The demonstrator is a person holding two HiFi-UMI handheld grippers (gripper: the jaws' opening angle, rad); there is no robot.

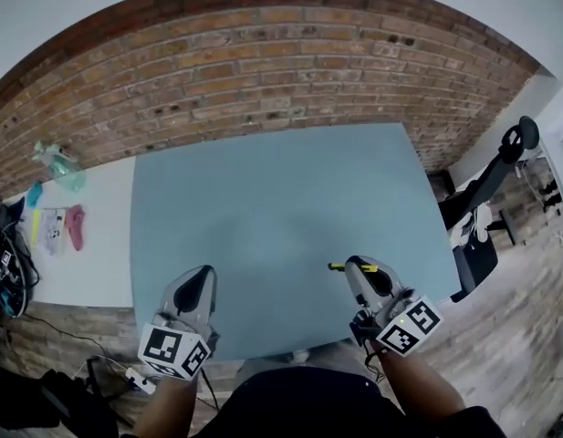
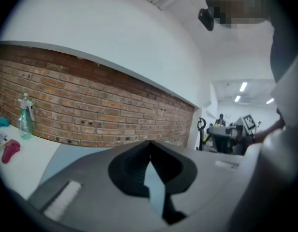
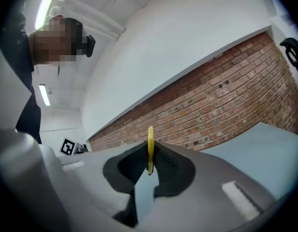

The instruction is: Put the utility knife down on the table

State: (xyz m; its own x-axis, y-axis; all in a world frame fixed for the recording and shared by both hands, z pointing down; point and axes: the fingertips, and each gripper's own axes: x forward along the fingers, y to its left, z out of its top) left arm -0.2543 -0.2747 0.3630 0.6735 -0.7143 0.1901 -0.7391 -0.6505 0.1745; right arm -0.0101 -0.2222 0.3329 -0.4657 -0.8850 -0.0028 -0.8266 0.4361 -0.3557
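The yellow utility knife [image 1: 339,266] sticks out sideways to the left from the tip of my right gripper [image 1: 359,265], over the near right part of the blue-grey table [image 1: 272,199]. In the right gripper view the knife [image 3: 150,151] shows as a thin yellow edge standing upright, clamped between the closed fingers. My left gripper [image 1: 205,274] hovers over the table's near left edge. Its jaws meet at the tip [image 2: 149,143] with nothing between them.
A brick wall [image 1: 263,62] runs behind the table. A white table [image 1: 99,245] adjoins on the left, carrying a spray bottle [image 1: 57,164], a pink object [image 1: 75,226] and cables. A black chair [image 1: 495,176] stands to the right on the wooden floor.
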